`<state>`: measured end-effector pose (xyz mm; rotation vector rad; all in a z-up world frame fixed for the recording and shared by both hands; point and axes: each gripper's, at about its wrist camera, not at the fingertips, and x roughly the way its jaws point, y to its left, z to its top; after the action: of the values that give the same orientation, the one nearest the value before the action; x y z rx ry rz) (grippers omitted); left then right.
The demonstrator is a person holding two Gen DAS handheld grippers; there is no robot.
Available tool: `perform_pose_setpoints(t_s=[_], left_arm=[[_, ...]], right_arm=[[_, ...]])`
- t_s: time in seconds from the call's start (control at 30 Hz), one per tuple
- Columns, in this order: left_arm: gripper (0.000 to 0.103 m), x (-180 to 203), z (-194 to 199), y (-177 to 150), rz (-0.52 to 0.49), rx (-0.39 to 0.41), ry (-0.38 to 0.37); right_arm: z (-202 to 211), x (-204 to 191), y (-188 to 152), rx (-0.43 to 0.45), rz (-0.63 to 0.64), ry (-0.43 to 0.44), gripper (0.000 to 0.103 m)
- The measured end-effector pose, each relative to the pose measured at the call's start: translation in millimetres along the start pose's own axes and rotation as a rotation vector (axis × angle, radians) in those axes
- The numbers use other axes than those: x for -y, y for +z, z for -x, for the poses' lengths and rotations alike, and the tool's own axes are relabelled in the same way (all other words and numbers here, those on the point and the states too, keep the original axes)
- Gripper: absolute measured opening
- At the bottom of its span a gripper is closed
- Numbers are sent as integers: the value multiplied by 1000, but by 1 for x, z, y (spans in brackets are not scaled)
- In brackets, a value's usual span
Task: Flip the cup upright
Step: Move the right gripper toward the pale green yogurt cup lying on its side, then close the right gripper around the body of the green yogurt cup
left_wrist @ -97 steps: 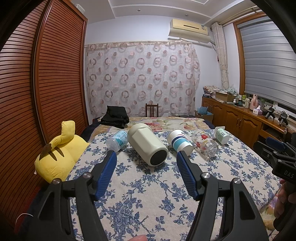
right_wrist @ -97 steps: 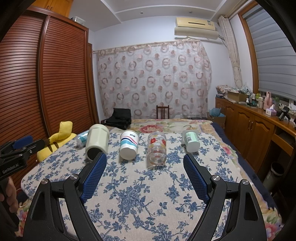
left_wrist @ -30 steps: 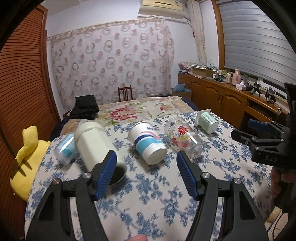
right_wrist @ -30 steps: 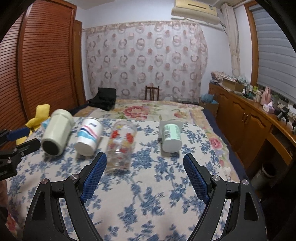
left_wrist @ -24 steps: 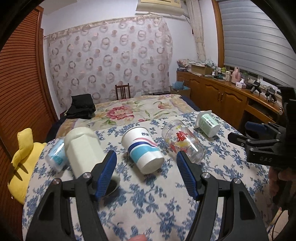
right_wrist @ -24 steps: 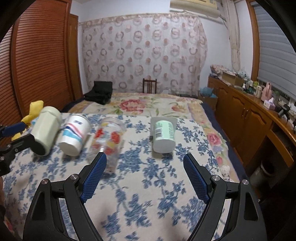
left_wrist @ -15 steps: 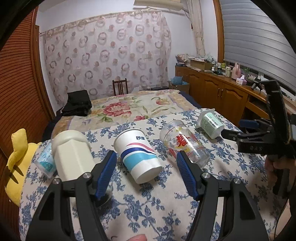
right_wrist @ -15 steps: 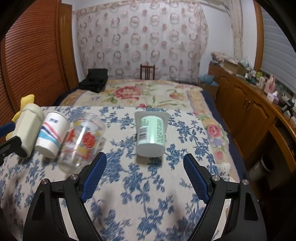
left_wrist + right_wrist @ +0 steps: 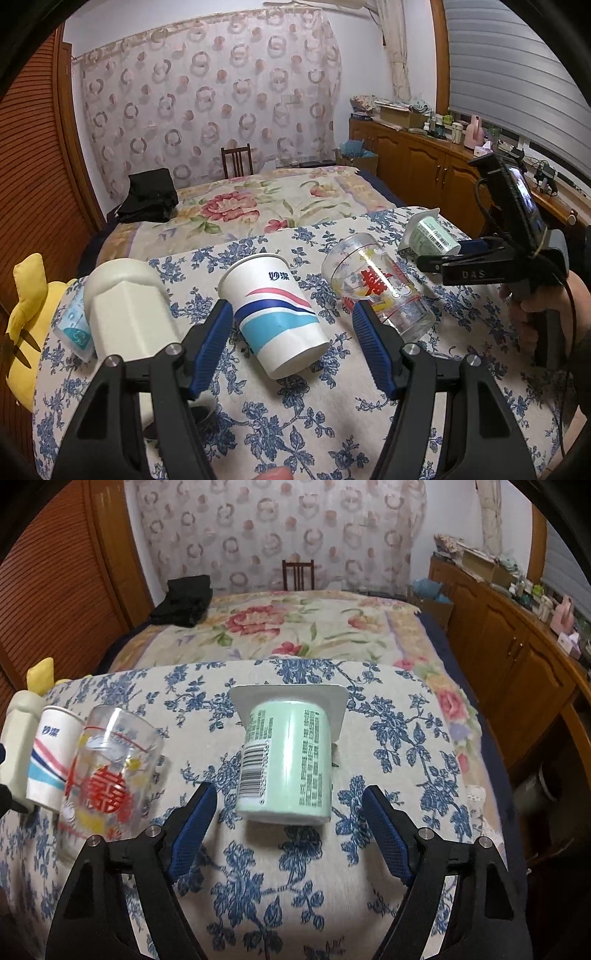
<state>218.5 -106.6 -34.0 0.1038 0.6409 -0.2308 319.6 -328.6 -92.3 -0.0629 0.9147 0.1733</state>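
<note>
Several cups lie on their sides on a blue-flowered cloth. A white paper cup (image 9: 275, 314) with pink and blue stripes lies just ahead of my open, empty left gripper (image 9: 291, 341), its mouth toward me. A clear glass (image 9: 376, 288) with a red character lies to its right. A pale green yogurt cup (image 9: 286, 760) lies just ahead of my open, empty right gripper (image 9: 288, 818), its base toward me. That green cup (image 9: 430, 234) and the right gripper's body (image 9: 491, 258) show at the right of the left wrist view.
A cream tumbler (image 9: 125, 310) and a small bottle (image 9: 72, 328) lie left of the paper cup. A yellow plush toy (image 9: 22, 317) sits at the cloth's left edge. The bed (image 9: 295, 627) lies beyond. Wooden cabinets (image 9: 517, 646) run along the right.
Both grippers have moved forward and down toward the cups. The left now faces the paper cup instead of the tumbler; the right has shifted right to face the green cup.
</note>
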Motion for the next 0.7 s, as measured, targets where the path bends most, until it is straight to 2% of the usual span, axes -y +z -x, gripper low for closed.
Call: perform_pose_setpoints(t_s=[0.03,0.1,0.13,0.17,0.43,0.7], left_arm=[[67,0,0,0,2,-1,-1],[67,-2,1,-1,5,-3,-1],[67,-2,1,-2,6,-3,0],[67,-1,3,-3,6,-3,1],[67,-6,24,-12,10,20,11],[67,-13,58,-37,22,19,20]], right_arm=[[-2,0,1,-4,1,-4,77],[-9,0,3,-15,1,2,66],[-11,0,3,-19,2,-2,49],[-9,0,4,-9,9,-12,46],[22,-5,-15,42,17,23,46],[73,-30,-51,97,32,86,46]])
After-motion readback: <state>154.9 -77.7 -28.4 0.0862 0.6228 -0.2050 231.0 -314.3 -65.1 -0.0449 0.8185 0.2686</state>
